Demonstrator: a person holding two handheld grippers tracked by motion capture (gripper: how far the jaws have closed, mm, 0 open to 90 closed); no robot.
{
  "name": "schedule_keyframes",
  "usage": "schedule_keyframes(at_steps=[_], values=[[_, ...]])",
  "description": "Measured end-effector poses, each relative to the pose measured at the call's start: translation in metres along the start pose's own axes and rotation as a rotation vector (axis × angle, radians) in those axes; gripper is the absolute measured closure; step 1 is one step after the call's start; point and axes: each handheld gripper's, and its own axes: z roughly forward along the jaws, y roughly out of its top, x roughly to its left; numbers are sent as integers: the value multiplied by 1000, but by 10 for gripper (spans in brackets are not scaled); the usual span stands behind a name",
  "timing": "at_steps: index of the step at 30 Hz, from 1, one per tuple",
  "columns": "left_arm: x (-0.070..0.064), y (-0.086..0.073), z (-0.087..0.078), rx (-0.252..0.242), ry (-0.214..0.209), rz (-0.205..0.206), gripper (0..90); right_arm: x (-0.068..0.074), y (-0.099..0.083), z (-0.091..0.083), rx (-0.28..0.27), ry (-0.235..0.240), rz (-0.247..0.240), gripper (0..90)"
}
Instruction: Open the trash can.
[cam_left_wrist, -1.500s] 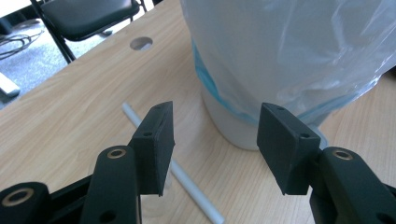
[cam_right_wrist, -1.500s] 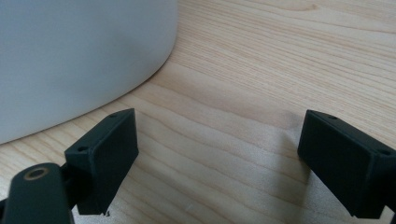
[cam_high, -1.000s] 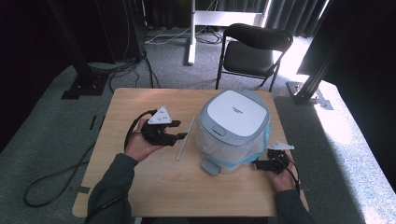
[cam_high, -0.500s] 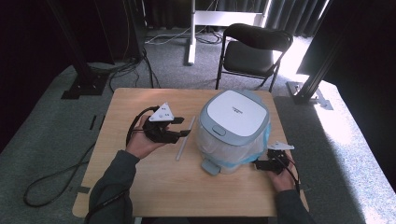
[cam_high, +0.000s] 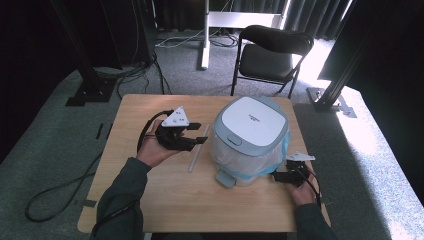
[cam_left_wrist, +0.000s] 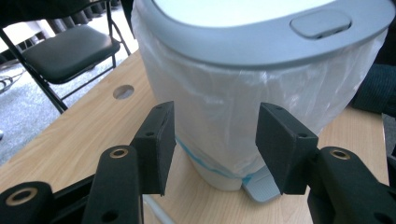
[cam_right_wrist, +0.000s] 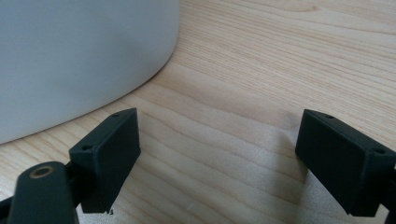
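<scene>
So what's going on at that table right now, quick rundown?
Left gripper open, facing the bin. Right gripper open, low by the bin's base. White rod lies between left gripper and bin.

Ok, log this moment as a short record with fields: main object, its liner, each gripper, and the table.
main object: pedal bin, upright, grey lid shut
liner: clear plastic bag folded over the rim under the lid
pedal: foot pedal at the base, facing the person
left gripper: open, aimed at the bin's side, apart from it
right gripper: open, low beside the bin's base
table: light wood, a thin strip beside the bin
</scene>
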Motion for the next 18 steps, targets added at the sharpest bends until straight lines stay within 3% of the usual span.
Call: schedule_keyframes(at_steps=[11, 18], values=[[-1, 13, -3, -2, -8, 13, 474, 0, 0, 0, 0, 0, 0, 129], [-4, 21, -5, -30, -25, 18, 527, 0, 0, 0, 0, 0, 0, 129]])
